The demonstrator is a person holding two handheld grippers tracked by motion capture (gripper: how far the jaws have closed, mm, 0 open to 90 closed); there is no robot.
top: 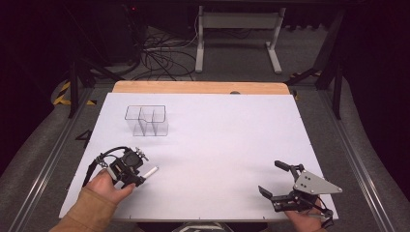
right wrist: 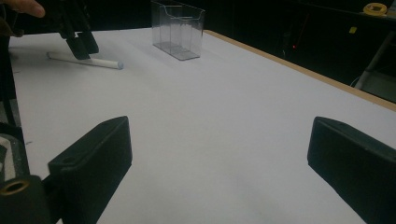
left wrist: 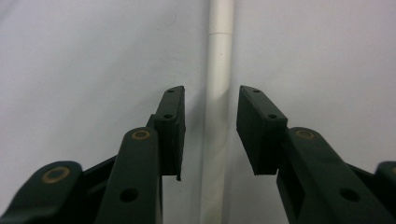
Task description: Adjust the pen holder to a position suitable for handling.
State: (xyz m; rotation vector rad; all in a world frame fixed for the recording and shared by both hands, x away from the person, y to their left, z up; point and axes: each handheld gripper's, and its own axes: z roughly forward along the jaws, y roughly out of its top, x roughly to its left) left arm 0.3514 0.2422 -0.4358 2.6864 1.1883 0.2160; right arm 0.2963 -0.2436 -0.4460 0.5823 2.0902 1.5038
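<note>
A white marker (top: 150,172) lies flat on the white table sheet (top: 217,145) near the front left. My left gripper (top: 141,178) hangs right over it, open, one jaw on each side of the marker (left wrist: 218,93) with a gap on both sides. The right gripper view catches that same marker (right wrist: 86,60) under the left gripper's black fingers (right wrist: 80,45). Over at the front right my right gripper (top: 271,178) is wide open with nothing between its jaws. A clear plastic organiser (top: 147,120) with several compartments stands empty at the back left; the organiser (right wrist: 178,30) is upright.
The table's wooden back edge (top: 200,87) runs behind the sheet. Beyond it on the floor are a white table frame (top: 238,34) and tangled cables (top: 159,55). Metal rails (top: 360,159) run along both sides of the table.
</note>
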